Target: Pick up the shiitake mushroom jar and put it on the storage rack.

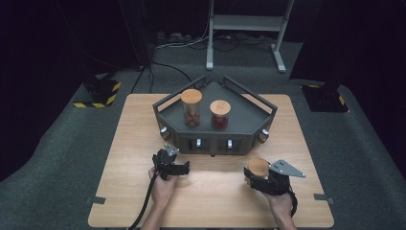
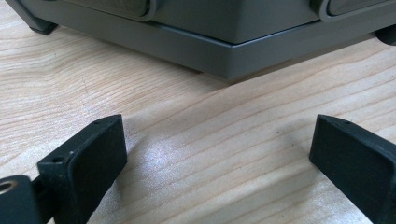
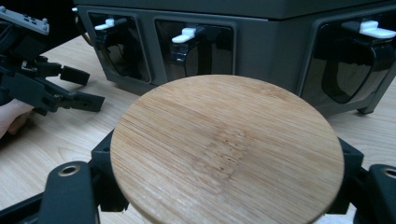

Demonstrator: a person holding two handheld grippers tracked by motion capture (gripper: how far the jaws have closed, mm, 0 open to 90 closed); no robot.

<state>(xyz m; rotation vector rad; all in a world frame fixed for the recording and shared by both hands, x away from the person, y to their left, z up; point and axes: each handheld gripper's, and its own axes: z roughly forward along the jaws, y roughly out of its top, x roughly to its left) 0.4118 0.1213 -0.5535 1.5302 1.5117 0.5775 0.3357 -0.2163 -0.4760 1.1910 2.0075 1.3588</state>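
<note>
Right gripper (image 3: 229, 196) pinching bamboo-lidded jar (image 3: 227, 149) near tabletop's front edge; left gripper (image 2: 215, 163) spread, idle. Risk: slipping from that shallow pinch, tipping.

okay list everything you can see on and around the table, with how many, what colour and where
table: one, light wood, centre of the room
tray: one, dark grey, angular, railed, far middle of the table
jars on tray: two, clear with round wooden lids, reddish-brown contents, side by side
jar in claw: one, wooden lid, near right of the table
metal stand: one, light grey, on the floor behind the table
striped floor blocks: two, black and yellow, left and right of the table
left claw: one, black, open over bare table
right claw: one, black, shut on the wooden-lidded jar
hands: two, near edge
</note>
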